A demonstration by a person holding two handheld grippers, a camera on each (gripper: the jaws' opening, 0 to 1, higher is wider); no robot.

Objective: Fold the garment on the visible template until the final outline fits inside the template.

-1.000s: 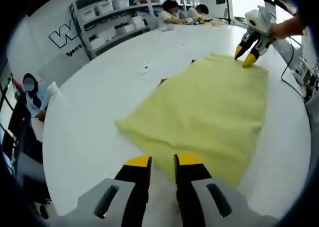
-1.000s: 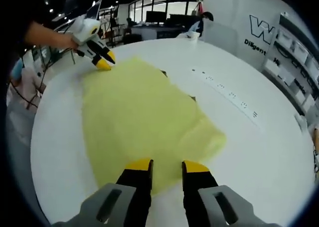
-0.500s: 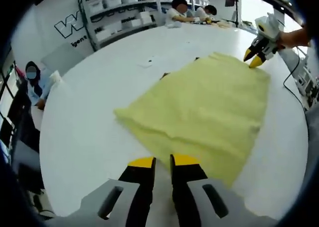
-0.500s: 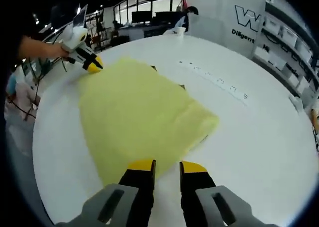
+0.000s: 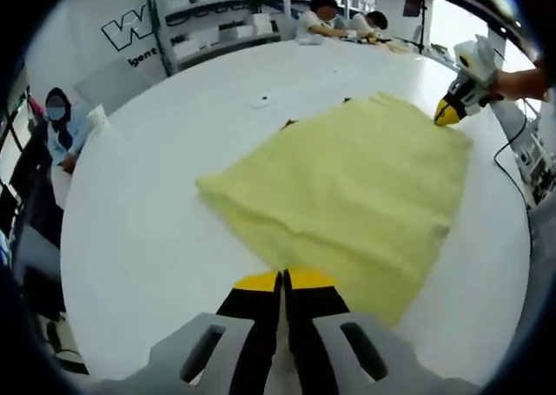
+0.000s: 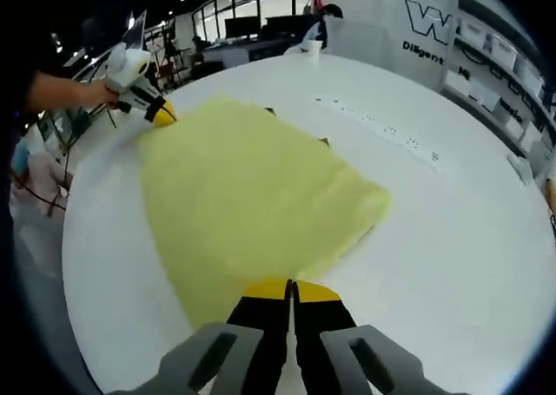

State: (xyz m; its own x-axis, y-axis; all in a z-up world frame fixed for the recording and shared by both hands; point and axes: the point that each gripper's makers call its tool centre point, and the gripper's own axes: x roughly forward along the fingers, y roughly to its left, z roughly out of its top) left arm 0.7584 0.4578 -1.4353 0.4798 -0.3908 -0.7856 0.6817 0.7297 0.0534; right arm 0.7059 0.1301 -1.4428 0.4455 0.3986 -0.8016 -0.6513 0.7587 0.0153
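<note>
— Where is the garment?

— The yellow garment (image 5: 347, 195) lies spread flat on the white table (image 5: 156, 204), lying slantwise across both views. Small dark bits, possibly the template, peek out from under its far edge; what they are cannot be told.

— And the left gripper?

— In the left gripper view the left gripper (image 5: 282, 279) has its yellow-tipped jaws pressed together at the garment's near edge. The tips meet right over the hem, and cloth appears pinched between them.

— The right one?

— The right gripper (image 6: 290, 286) in its own view shows the same: jaws closed tip to tip on the near edge of the garment (image 6: 252, 195). In the left gripper view it sits at the far corner of the cloth (image 5: 452, 110), held by a hand (image 5: 521, 82).

— Anything else around?

— Shelves (image 5: 226, 17) with bins stand behind the table, people sit at its far side, and a seated person (image 5: 61, 134) is near the left rim. A row of small marks (image 6: 382, 134) runs along the table beside the garment.
</note>
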